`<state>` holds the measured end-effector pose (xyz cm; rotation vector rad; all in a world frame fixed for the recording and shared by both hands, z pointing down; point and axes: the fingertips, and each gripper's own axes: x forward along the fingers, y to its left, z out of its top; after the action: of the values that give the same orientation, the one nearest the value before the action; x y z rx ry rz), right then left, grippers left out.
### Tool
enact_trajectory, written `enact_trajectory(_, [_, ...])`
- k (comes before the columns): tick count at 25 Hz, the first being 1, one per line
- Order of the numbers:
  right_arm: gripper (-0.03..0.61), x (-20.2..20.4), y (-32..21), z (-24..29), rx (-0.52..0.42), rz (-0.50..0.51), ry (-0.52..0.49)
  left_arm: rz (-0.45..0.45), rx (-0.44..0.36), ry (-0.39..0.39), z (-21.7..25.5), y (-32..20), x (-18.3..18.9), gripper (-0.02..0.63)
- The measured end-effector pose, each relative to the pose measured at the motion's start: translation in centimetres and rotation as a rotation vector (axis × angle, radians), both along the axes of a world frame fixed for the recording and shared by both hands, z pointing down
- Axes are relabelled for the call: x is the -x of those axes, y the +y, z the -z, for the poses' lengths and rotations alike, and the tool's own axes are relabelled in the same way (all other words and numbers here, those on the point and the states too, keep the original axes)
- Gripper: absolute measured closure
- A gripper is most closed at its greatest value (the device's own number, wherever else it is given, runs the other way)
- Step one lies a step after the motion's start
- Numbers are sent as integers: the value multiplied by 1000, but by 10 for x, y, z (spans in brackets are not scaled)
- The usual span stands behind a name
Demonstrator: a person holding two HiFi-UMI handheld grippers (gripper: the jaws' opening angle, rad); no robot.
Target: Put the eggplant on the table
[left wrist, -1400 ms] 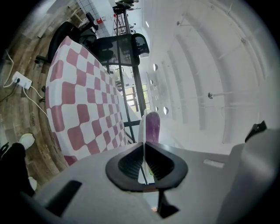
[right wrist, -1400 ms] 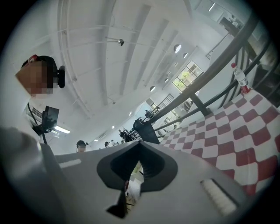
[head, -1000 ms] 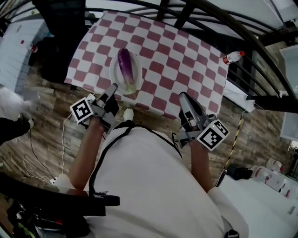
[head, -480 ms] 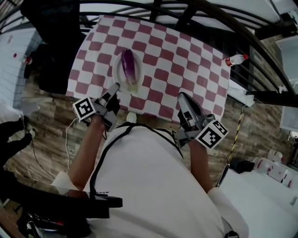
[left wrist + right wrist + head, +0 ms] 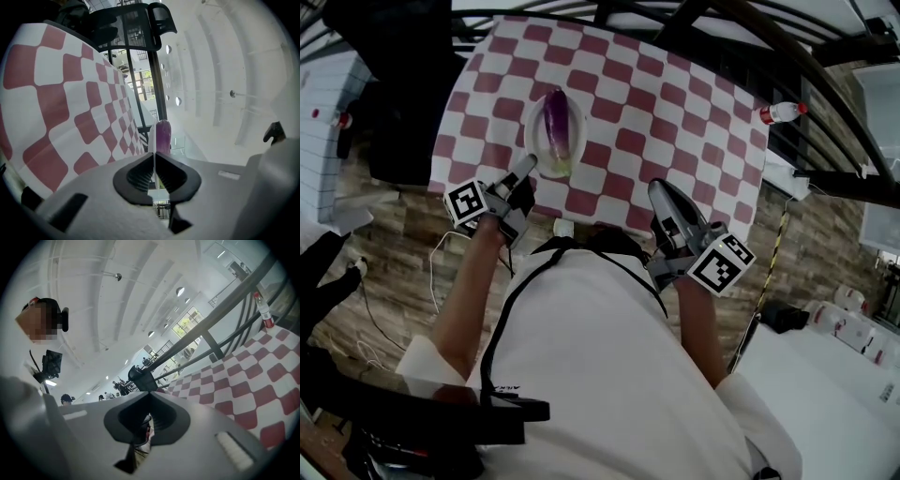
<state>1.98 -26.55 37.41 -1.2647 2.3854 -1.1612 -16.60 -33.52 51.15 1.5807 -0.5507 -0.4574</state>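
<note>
A purple eggplant [image 5: 555,127] lies on a white plate [image 5: 533,141] on the red-and-white checked table [image 5: 675,112]. My left gripper [image 5: 526,167] is shut with nothing in it, and its tips are at the plate's near rim. In the left gripper view the shut left gripper [image 5: 153,153] points straight at the eggplant [image 5: 162,136], with the plate [image 5: 150,139] seen edge-on ahead. My right gripper [image 5: 661,191] hangs over the table's near edge, well right of the plate. It [image 5: 150,393] is shut and empty, facing across the cloth [image 5: 262,376].
A plastic bottle [image 5: 780,112] lies beyond the table's far right corner, by the black railing [image 5: 787,66]. A dark chair [image 5: 403,103] stands left of the table. Cables [image 5: 441,253] trail on the wooden floor at the left.
Both grippers have moved forward to the table. The left one's tips have come from short of the table edge up to the plate's near rim. The jaws stayed shut.
</note>
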Motion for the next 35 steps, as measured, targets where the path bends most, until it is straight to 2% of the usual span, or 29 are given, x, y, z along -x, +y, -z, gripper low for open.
enact_trajectory(9, [572, 6, -4, -21, 49, 68, 1, -9, 11, 10, -34, 6, -2, 592])
enact_trajectory(17, [572, 4, -3, -52, 121, 147, 15, -19, 39, -35, -78, 17, 0, 592])
enact_trajectory(22, [572, 9, 3, -68, 149, 196, 34, -33, 57, -15, -101, 31, -1, 594])
enact_trajectory(35, [572, 12, 9, -87, 192, 201, 54, -97, 85, -23, -135, 39, -16, 594])
